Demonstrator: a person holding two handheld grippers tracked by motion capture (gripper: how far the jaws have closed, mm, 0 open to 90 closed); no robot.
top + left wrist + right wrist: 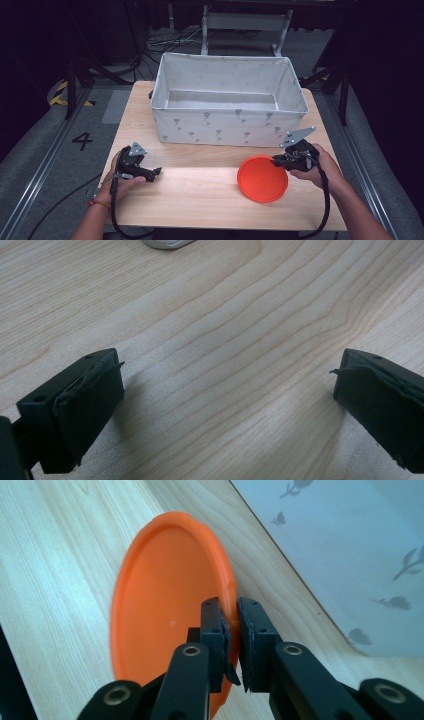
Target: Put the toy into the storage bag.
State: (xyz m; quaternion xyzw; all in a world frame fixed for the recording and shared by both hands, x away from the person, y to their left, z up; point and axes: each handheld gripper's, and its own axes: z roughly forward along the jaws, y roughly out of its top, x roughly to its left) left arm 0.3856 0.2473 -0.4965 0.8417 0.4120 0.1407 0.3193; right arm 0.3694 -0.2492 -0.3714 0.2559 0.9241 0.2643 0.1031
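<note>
An orange round plate (262, 179) is at the front right of the wooden table (200, 197), lifted at its right edge. My right gripper (276, 161) is shut on that rim. In the right gripper view the two black jaws (231, 612) pinch the plate's (160, 605) raised edge, one pad inside and one outside. My left gripper (156, 173) rests low near the table's front left, held in a hand. Its jaws (227, 372) stand wide open over bare wood with nothing between them.
A large white fabric bin (230, 127) with a grey leaf print stands open at the back of the table, its near wall (350, 555) close beside the plate. Dark floor, cables and frame legs surround the table.
</note>
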